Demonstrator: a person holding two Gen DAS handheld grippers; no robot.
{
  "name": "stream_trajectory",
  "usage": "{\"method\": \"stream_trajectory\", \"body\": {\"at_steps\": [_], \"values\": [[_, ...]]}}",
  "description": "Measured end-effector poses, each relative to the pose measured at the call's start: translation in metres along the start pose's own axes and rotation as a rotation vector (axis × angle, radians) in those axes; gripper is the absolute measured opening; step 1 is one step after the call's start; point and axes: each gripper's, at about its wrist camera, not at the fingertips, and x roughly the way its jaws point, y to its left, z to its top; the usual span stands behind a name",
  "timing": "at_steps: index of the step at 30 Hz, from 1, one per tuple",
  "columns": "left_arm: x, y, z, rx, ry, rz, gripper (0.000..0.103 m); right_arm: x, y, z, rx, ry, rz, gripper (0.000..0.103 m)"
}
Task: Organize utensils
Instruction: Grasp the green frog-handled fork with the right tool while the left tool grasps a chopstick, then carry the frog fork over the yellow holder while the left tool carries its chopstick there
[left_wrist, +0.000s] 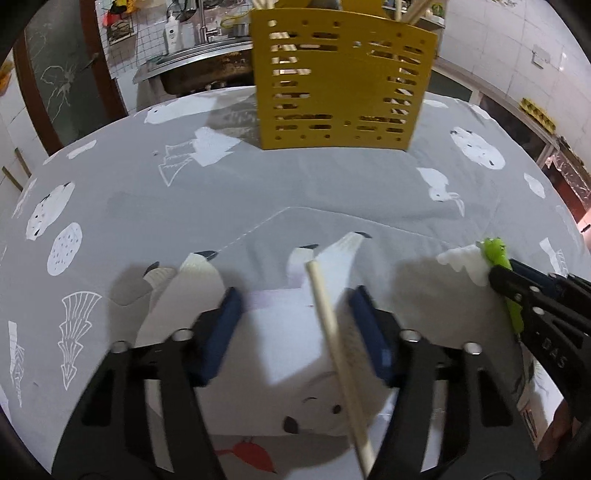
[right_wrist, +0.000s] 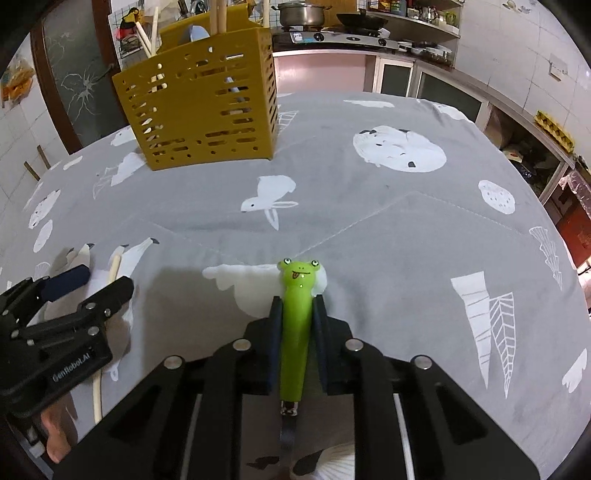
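A yellow perforated utensil holder (left_wrist: 341, 79) stands at the far side of the table, with chopsticks in it; it also shows in the right wrist view (right_wrist: 201, 110). My left gripper (left_wrist: 295, 299) is open around a pale wooden chopstick (left_wrist: 334, 343) that lies on the cloth between its blue pads. My right gripper (right_wrist: 298, 306) is shut on a green frog-handled utensil (right_wrist: 295, 325), low over the cloth. That utensil (left_wrist: 496, 254) and the right gripper (left_wrist: 517, 280) show at the right of the left wrist view. The left gripper (right_wrist: 99, 278) and chopstick (right_wrist: 115, 264) show at the left of the right wrist view.
A grey patterned cloth (right_wrist: 369, 221) covers the table. Behind it are a sink counter (left_wrist: 199, 55), a stove with a pot (right_wrist: 303, 14) and pan, and cabinets (right_wrist: 424, 81) along the right wall.
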Motion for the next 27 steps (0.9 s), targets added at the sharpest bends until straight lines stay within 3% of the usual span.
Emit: {"method": "stream_trajectory", "body": {"at_steps": [1, 3, 8, 16, 27], "values": [[0.000, -0.001, 0.001, -0.002, 0.005, -0.007, 0.044, 0.001, 0.000, 0.002, 0.000, 0.000, -0.001, 0.017], [0.000, -0.004, 0.004, -0.001, 0.018, -0.018, 0.025, 0.003, 0.000, 0.005, 0.003, 0.004, -0.003, 0.017], [0.004, -0.011, 0.012, 0.013, 0.035, -0.024, 0.009, 0.006, 0.004, 0.009, 0.005, 0.018, -0.022, 0.017], [0.001, -0.006, 0.021, 0.002, 0.018, -0.066, 0.005, -0.004, 0.001, 0.008, 0.036, -0.027, 0.007, 0.016], [-0.041, 0.009, 0.038, 0.021, -0.192, -0.013, 0.005, -0.053, 0.014, 0.022, 0.027, -0.267, -0.018, 0.016]]}}
